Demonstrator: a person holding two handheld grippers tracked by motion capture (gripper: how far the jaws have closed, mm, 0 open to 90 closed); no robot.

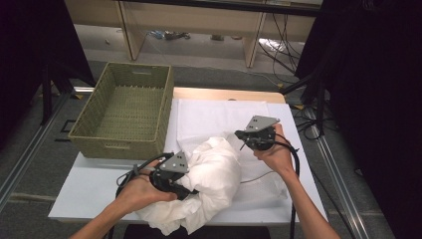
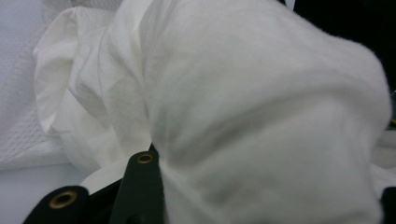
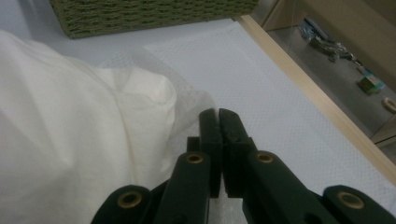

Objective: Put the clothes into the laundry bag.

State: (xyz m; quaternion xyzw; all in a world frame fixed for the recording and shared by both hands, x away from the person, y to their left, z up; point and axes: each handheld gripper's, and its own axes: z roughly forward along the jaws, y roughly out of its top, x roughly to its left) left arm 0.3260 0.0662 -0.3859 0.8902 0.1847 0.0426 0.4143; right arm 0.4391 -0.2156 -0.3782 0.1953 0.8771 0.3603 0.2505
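A crumpled white cloth (image 1: pixel 214 177) lies bunched at the front middle of the table. My left gripper (image 1: pixel 189 191) comes in from the cloth's left side, its jaws sunk into the folds. In the left gripper view the cloth (image 2: pixel 261 116) bulges between the jaws, and the black left finger (image 2: pixel 140 182) presses against it. My right gripper (image 1: pixel 239 135) hovers at the cloth's upper right corner. Its jaws are shut together with nothing between them (image 3: pixel 218 116), just beside the cloth (image 3: pixel 70 140) and above a thin white mesh sheet (image 3: pixel 261 88).
A green woven basket (image 1: pixel 117 147) stands on the table's far left, its wall seen close in the right gripper view (image 3: pixel 149 14). The mesh sheet (image 1: pixel 219 117) covers the white table (image 1: pixel 84 189) at the right. A wooden edge (image 1: pixel 224 93) borders the far side, with floor and cables beyond.
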